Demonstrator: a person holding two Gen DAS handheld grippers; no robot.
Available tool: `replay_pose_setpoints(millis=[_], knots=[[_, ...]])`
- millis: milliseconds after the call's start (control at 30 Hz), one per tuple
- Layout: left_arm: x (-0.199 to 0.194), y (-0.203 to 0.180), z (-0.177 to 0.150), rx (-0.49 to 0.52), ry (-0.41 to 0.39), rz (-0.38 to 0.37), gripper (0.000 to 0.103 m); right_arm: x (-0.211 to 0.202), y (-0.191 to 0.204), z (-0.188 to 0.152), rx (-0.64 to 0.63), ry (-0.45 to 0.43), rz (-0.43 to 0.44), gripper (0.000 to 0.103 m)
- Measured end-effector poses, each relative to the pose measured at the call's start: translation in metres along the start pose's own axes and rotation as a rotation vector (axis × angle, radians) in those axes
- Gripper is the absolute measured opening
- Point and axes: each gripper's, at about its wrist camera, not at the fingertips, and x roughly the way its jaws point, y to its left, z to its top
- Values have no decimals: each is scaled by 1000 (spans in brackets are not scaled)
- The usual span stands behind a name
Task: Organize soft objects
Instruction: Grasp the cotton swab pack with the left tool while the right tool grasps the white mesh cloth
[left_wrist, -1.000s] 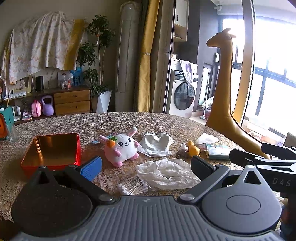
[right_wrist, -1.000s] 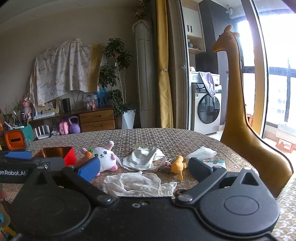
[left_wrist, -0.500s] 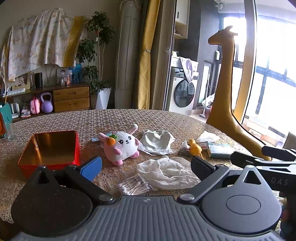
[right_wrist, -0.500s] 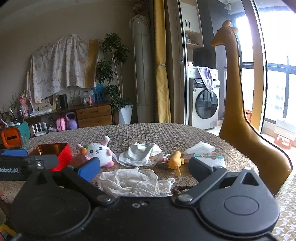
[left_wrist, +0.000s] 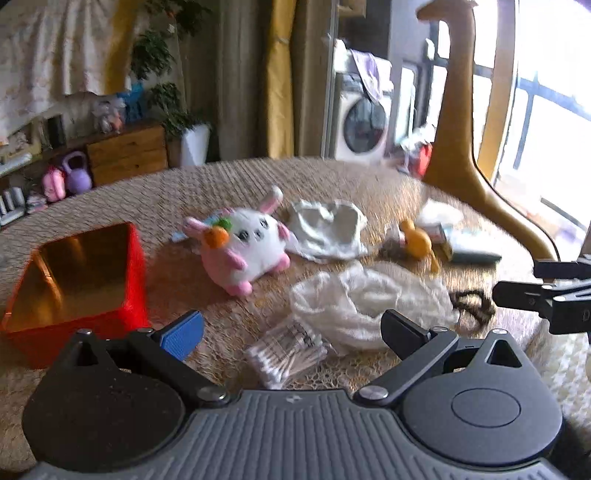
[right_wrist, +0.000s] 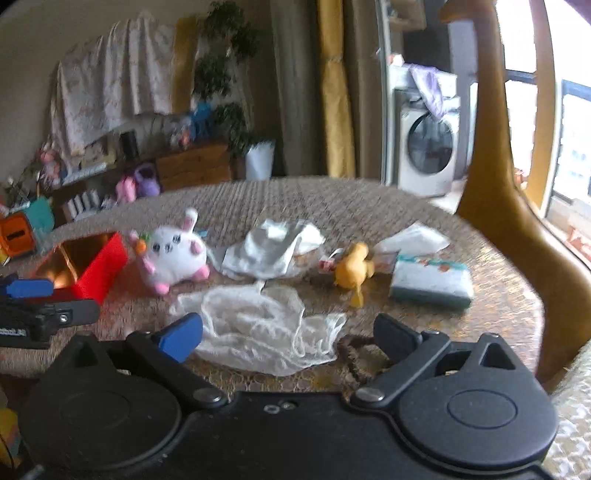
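Observation:
A white and pink plush bunny (left_wrist: 247, 243) (right_wrist: 175, 254) lies mid-table, right of an open red tin (left_wrist: 74, 280) (right_wrist: 88, 262). A crumpled white gauze cloth (left_wrist: 369, 302) (right_wrist: 255, 325) lies nearest both grippers. A grey-white cloth (left_wrist: 328, 229) (right_wrist: 269, 247) lies behind it, with a yellow duck toy (left_wrist: 417, 240) (right_wrist: 352, 273) to its right. My left gripper (left_wrist: 291, 332) is open and empty above a bag of cotton swabs (left_wrist: 288, 354). My right gripper (right_wrist: 288, 336) is open and empty over the gauze cloth.
A tissue pack (right_wrist: 430, 282) and a white tissue (right_wrist: 413, 240) lie at the right of the round table (right_wrist: 332, 199). A dark hair tie (right_wrist: 354, 354) lies by my right gripper. A tall giraffe figure (right_wrist: 495, 184) stands beyond the right edge.
Both grippers have tilted down and moved forward toward the table, so the cloths and toys look nearer and larger. Nothing on the table has moved; both jaws stay open.

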Motion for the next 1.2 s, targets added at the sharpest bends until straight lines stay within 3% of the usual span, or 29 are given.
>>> replay_pose_setpoints(millis=[200, 400, 767, 1067, 1200], knots=[[44, 2, -4, 64, 115, -49, 103, 42, 3, 8, -85, 119, 102, 98], [81, 9, -9, 102, 195, -38, 103, 86, 7, 12, -152, 213, 119, 99], [105, 9, -20, 134, 208, -54, 102, 138, 19, 2, -198, 311, 108, 99], [109, 4, -23, 147, 203, -44, 75, 144, 21, 0, -193, 319, 83, 78], [108, 4, -21, 130, 200, -35, 65, 141, 24, 0, -216, 301, 45, 55]])
